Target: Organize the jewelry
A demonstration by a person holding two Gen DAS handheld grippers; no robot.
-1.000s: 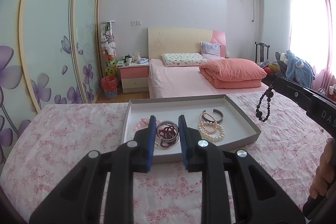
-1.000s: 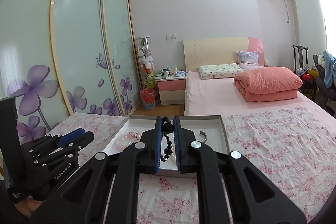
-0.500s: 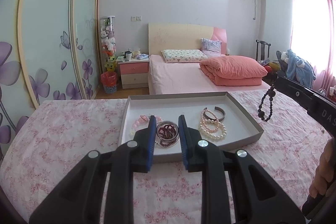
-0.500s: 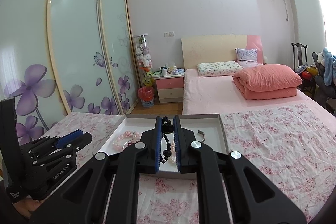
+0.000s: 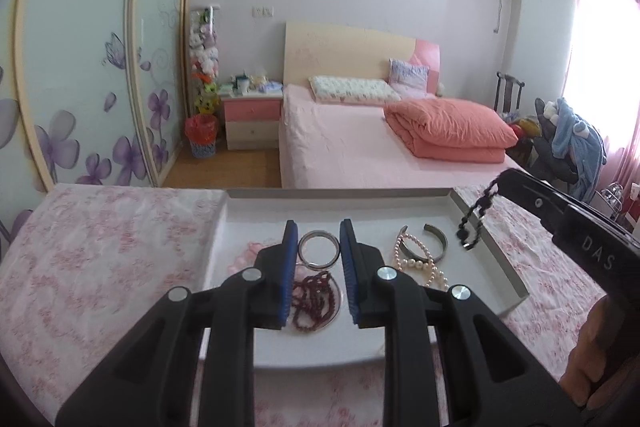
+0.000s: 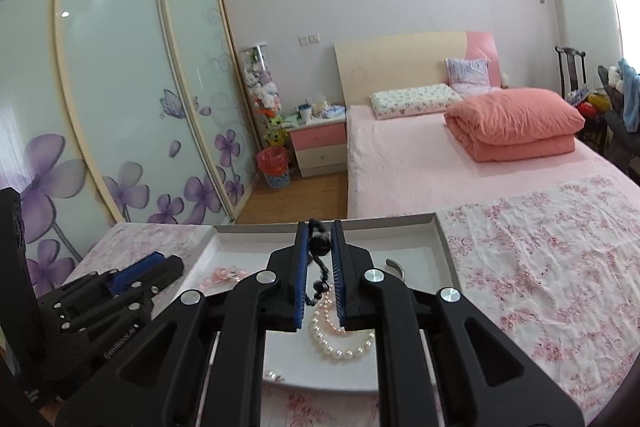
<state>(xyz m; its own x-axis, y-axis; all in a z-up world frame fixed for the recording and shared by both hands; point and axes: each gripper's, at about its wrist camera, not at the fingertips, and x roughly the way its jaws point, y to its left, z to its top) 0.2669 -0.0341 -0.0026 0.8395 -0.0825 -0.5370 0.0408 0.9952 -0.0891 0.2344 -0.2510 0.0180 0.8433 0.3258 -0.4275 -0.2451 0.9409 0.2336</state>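
Observation:
A shallow white tray point(image 5: 496, 259) lies on the floral cloth. It holds a pink bead bracelet point(image 5: 242, 259), a silver bangle point(image 5: 319, 249), dark red beads point(image 5: 314, 301) on a glass dish, a pearl strand point(image 5: 420, 269) and a metal cuff point(image 5: 434, 247). My left gripper point(image 5: 319, 227) hovers over the tray's near side, jaws a little apart with nothing between them. My right gripper point(image 6: 320, 227) still pinches a black bead bracelet point(image 6: 319, 247) while its jaws are opening. The bracelet point(image 5: 474, 223) dangles over the tray's right rim, above the pearls point(image 6: 340, 341).
The cloth point(image 6: 540, 259) spreads wide on both sides of the tray. Beyond it stand a pink bed point(image 5: 360, 147) with a folded orange quilt point(image 5: 448, 131), a nightstand point(image 5: 250, 121) and sliding wardrobe doors point(image 5: 92, 67). A hand point(image 5: 600, 359) grips the right tool.
Both grippers have moved forward and slightly down, so the tray looks nearer and larger. The black bracelet now hangs over the tray's right rim. The right jaws stand a bit wider.

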